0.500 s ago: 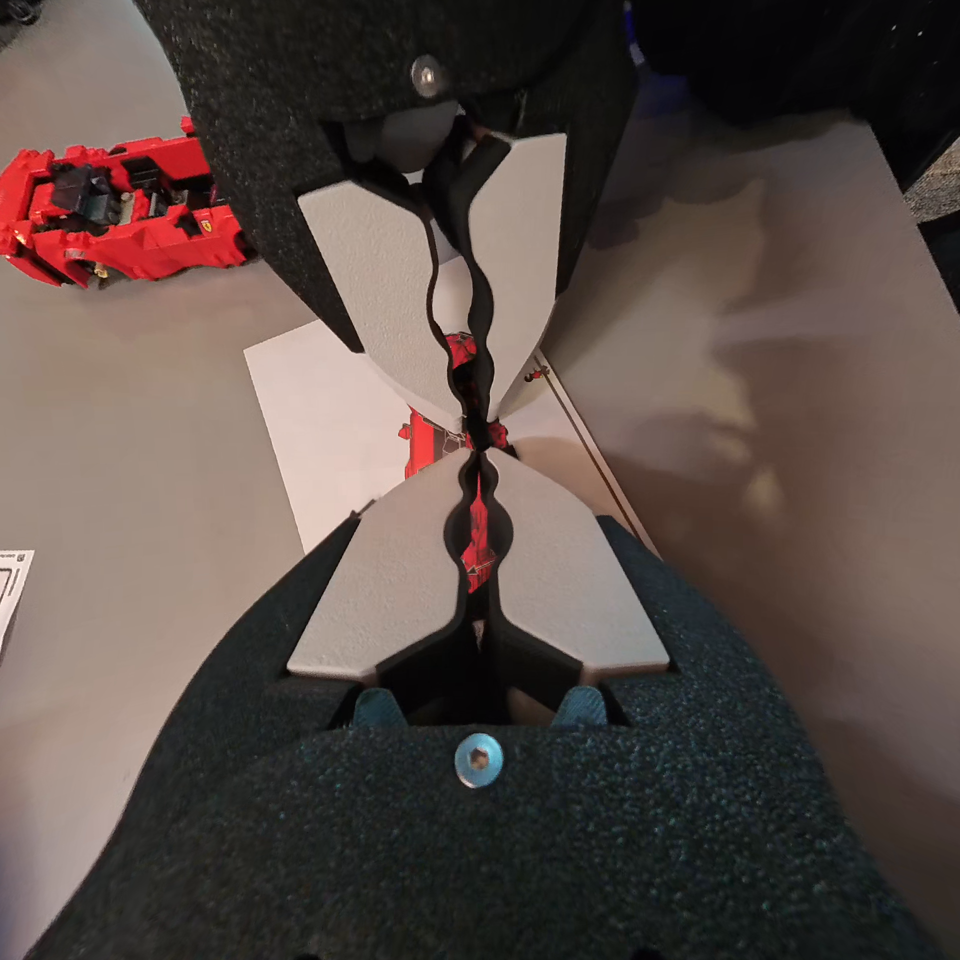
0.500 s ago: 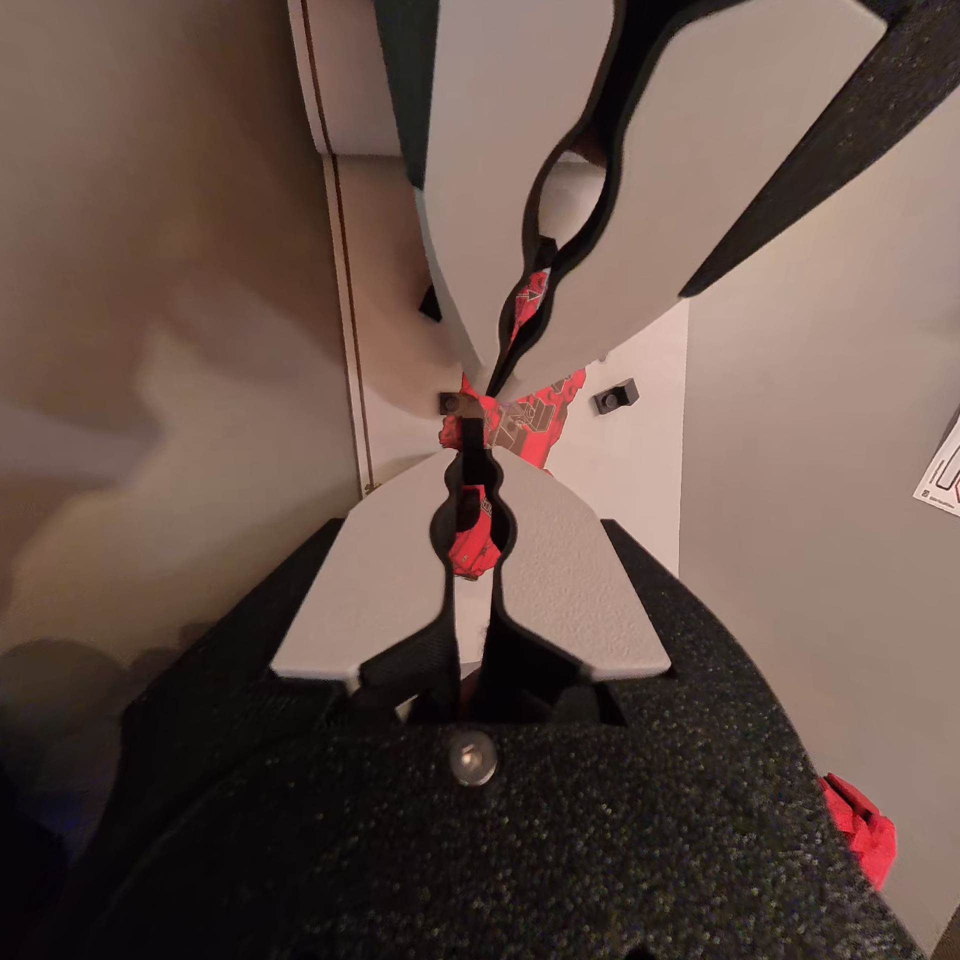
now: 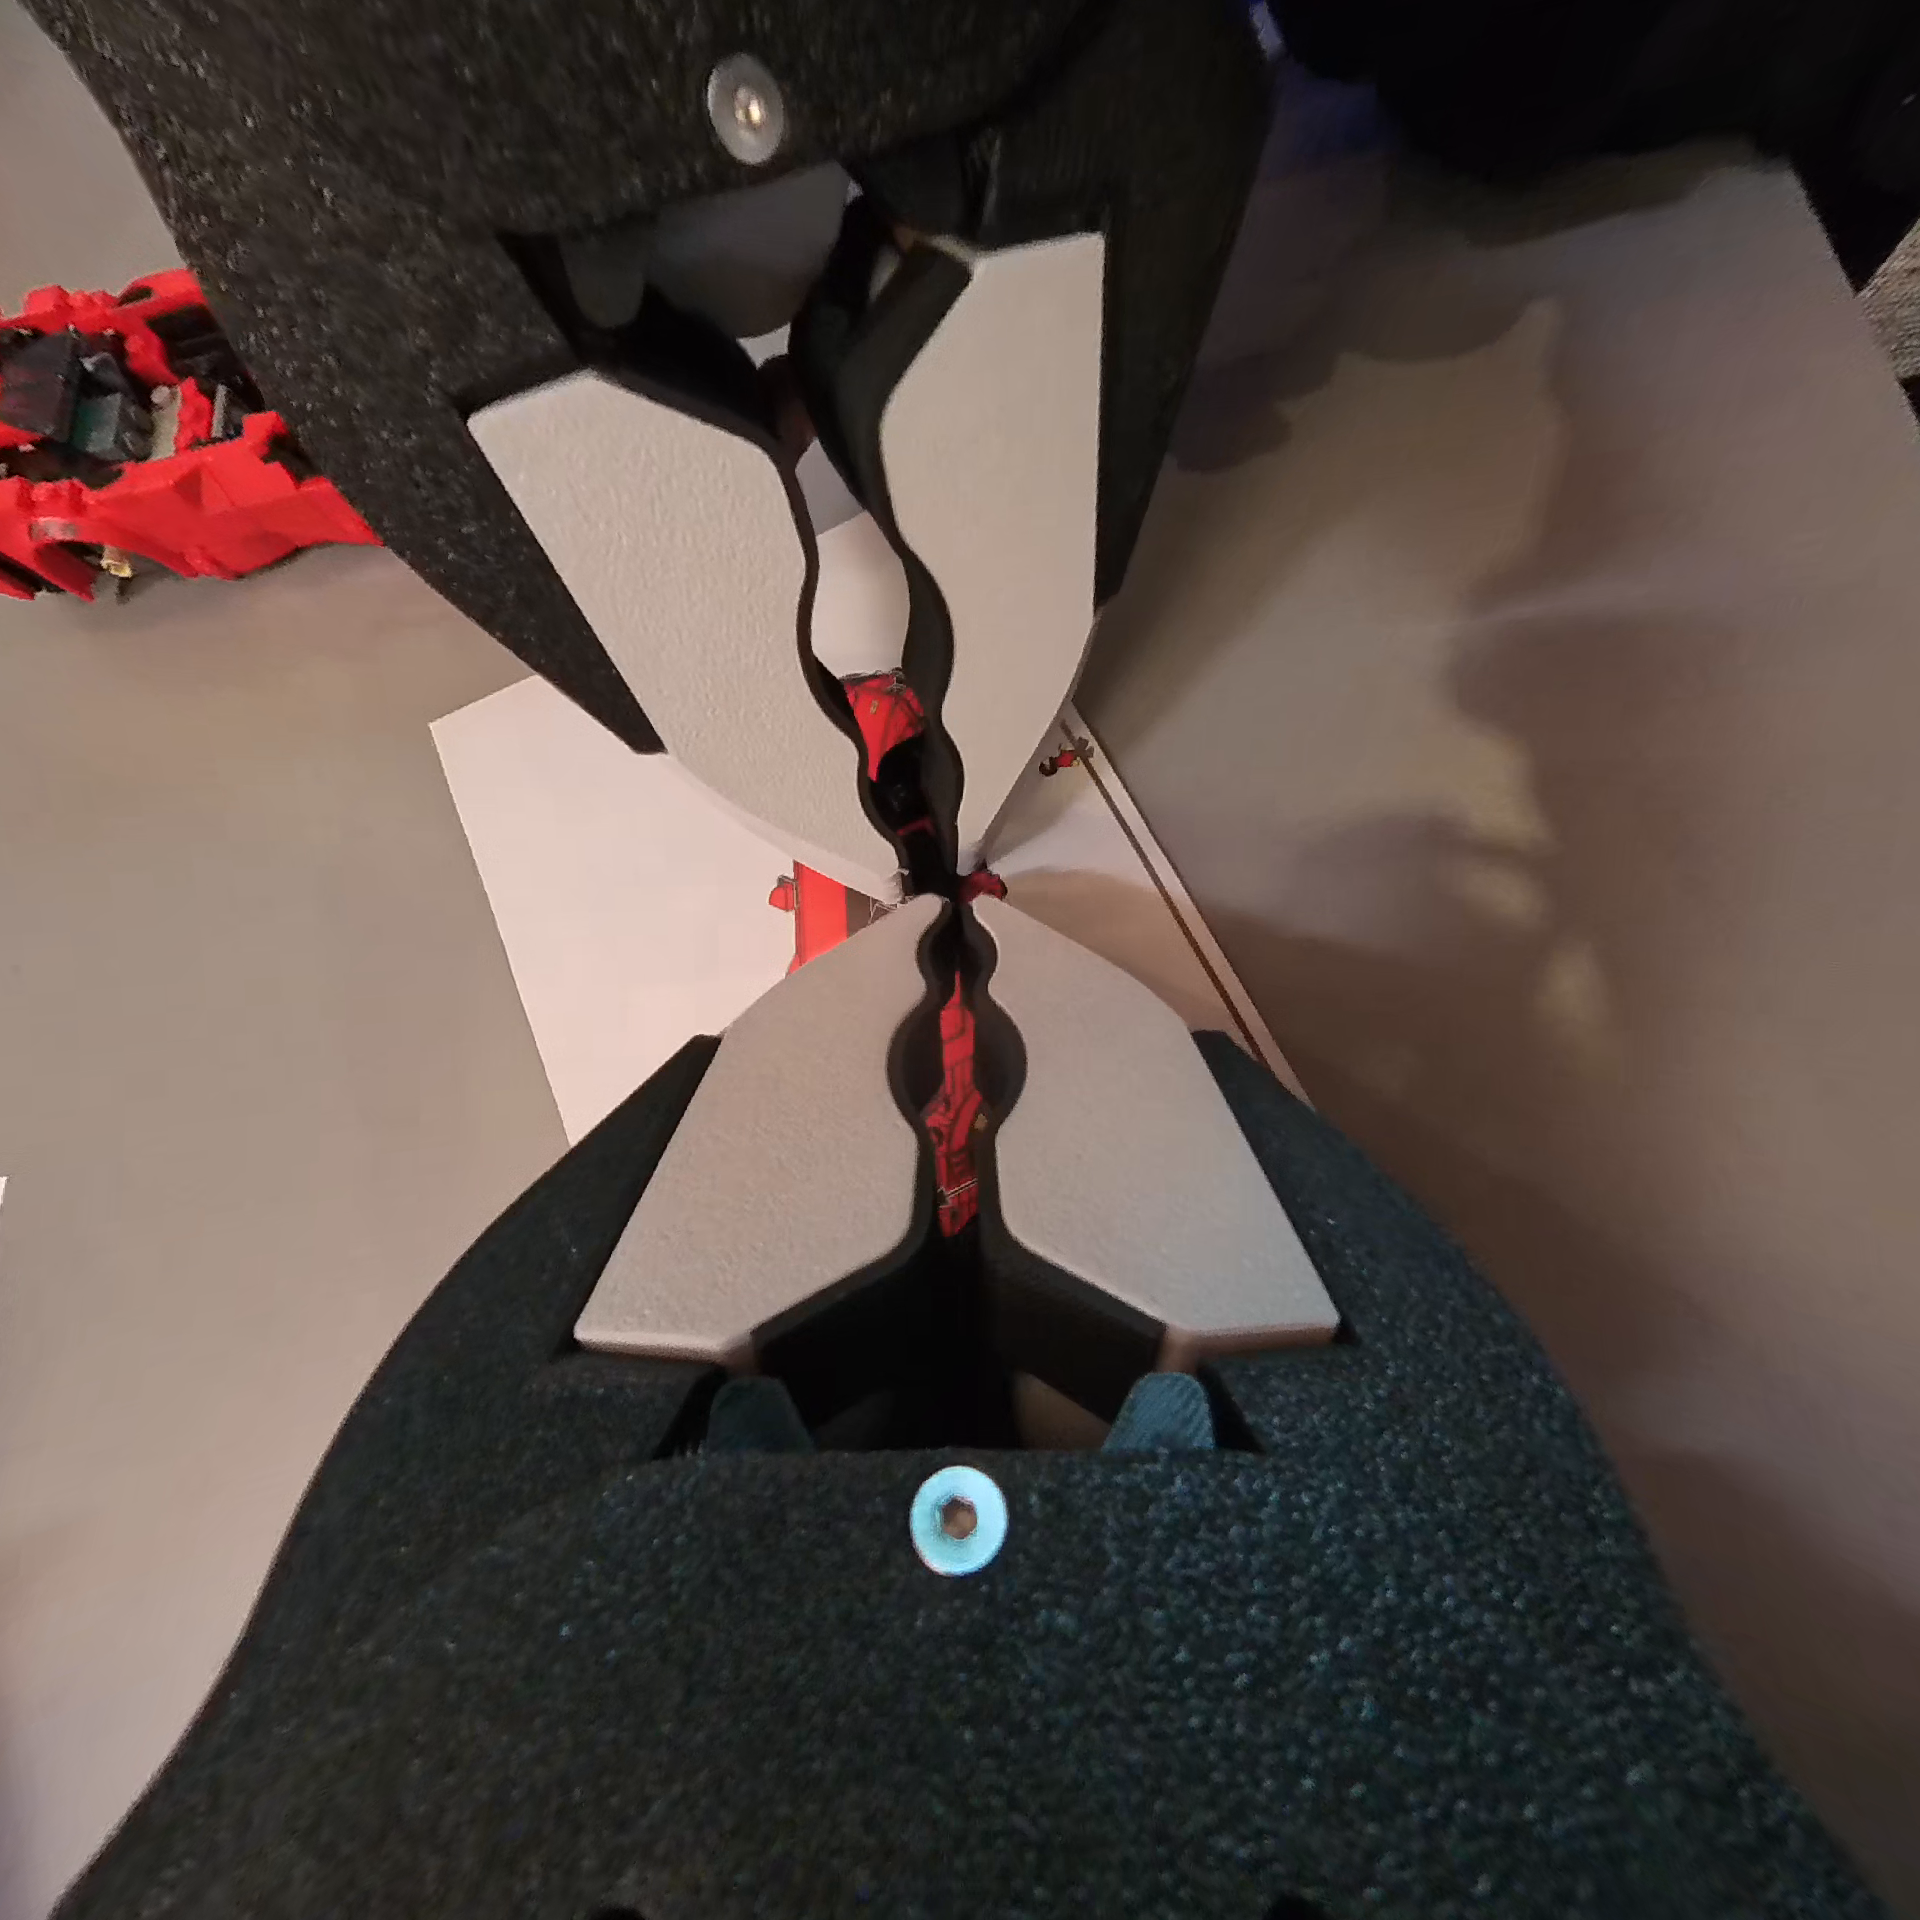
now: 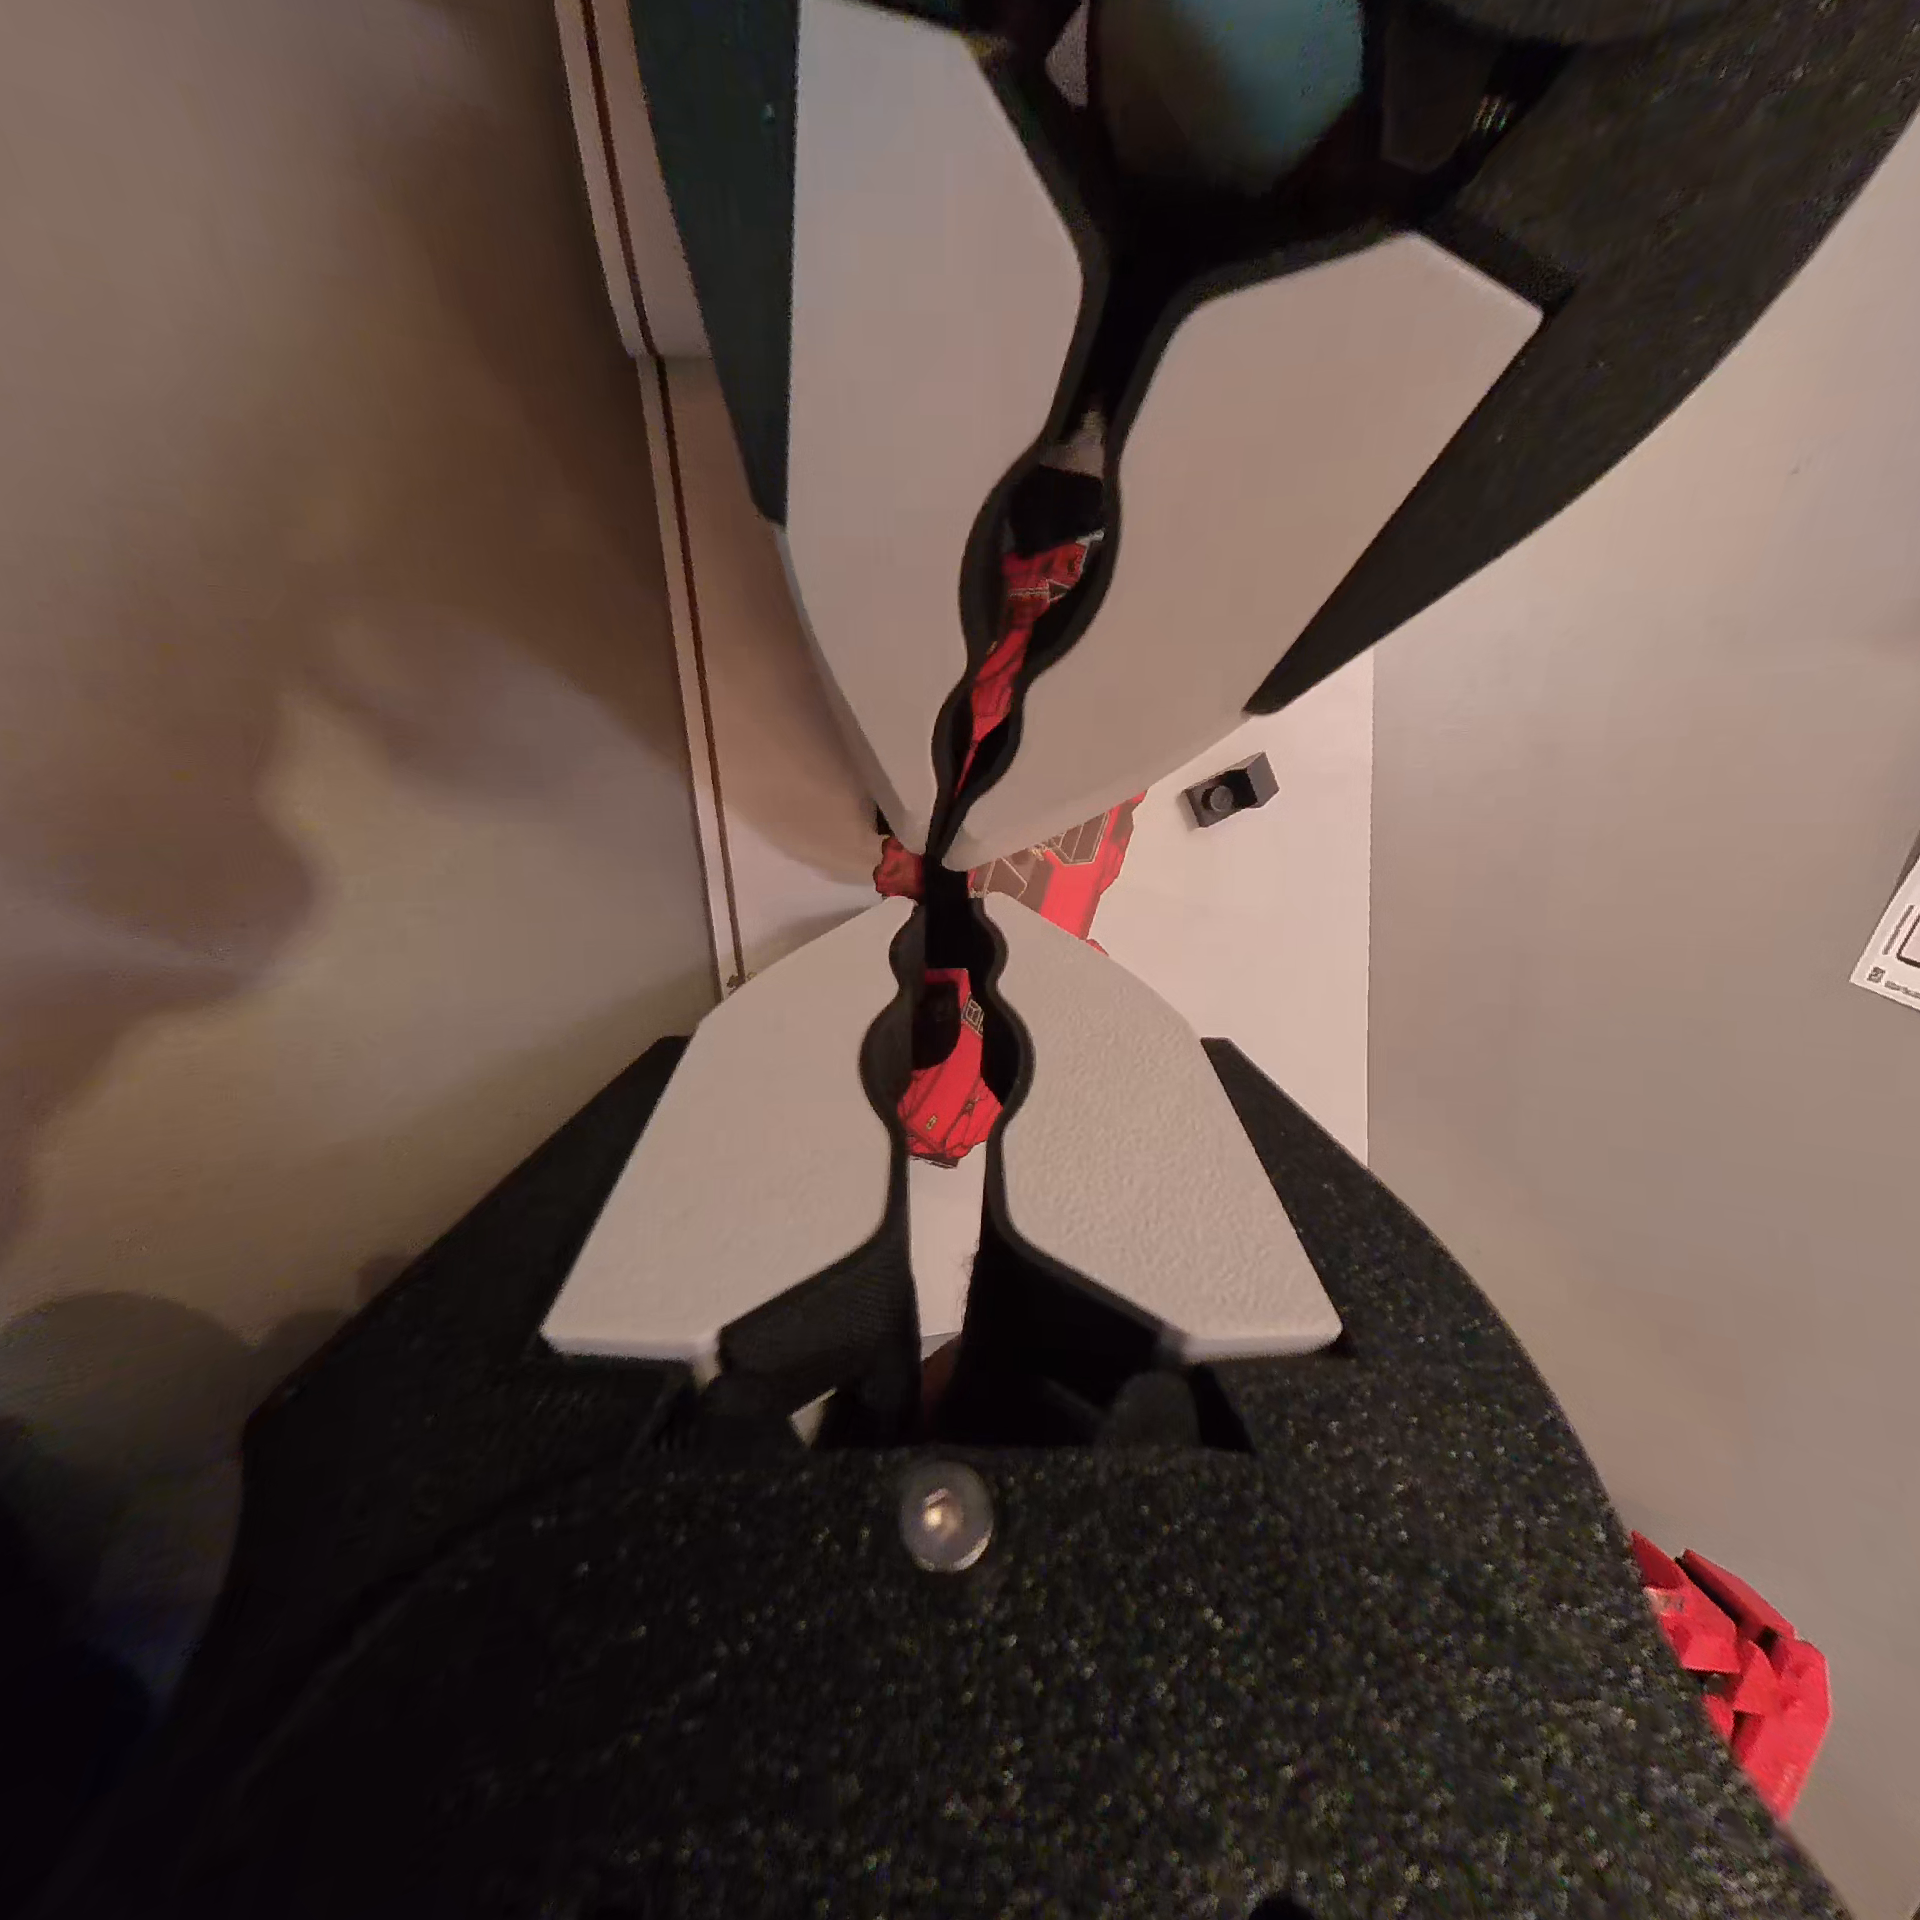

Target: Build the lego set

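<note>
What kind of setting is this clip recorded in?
Probably an indoor tabletop build station: a plain grey table, an open instruction booklet, and a part-built red car beside it.

No writing could be read in either view. The white instruction sheet (image 4: 1247,935) under the grippers bore only a red printed drawing, and the white paper slip with black markings (image 4: 1896,956) at the right edge was too cropped to read.

The two grippers meet tip to tip over the white instruction sheet (image 3: 623,894) — no gap between them. The red lego car (image 3: 156,468) blocks the table's (image 3: 260,831) far left; bare table lies right of the sheet's edge.
</note>
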`<state>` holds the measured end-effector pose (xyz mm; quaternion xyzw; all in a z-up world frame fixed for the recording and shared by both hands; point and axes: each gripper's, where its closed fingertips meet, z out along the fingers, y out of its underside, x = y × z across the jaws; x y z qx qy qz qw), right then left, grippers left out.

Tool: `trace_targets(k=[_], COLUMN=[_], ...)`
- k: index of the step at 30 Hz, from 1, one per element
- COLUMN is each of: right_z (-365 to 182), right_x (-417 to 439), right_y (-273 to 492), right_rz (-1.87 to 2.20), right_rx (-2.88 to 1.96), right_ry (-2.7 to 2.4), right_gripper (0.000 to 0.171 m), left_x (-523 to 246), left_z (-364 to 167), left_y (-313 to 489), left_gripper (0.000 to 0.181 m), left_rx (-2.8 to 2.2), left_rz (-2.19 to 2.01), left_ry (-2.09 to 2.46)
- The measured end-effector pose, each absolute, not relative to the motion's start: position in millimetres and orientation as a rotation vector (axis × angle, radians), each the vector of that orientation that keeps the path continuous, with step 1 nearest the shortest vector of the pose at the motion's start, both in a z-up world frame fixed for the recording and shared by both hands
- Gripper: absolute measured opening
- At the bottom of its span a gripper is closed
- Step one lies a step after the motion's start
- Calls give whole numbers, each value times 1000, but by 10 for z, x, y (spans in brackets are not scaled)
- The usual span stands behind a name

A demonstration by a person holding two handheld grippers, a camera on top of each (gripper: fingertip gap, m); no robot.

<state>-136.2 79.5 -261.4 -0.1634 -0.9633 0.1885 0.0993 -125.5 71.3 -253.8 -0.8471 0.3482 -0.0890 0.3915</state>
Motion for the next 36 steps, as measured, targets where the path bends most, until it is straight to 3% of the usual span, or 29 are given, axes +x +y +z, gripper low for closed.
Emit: trace_targets(k=[21, 26, 36], right_z=[-2586, -2397, -2627], right_x=[-1357, -1325, -1164], right_y=[780, 824, 1119], right_rz=[596, 712, 552], right_rx=[-523, -685, -979], right_ry=[-2826, -2741, -2672], right_gripper=[8, 21, 9], left_x=[-1295, -1295, -1290], left_z=[-2570, -2581, -2580], left_y=[681, 677, 672], left_gripper=[0, 0, 0], left_rx=[-2204, -2203, -2198], left_rz=[-363, -358, -372], left_ry=[786, 789, 794])
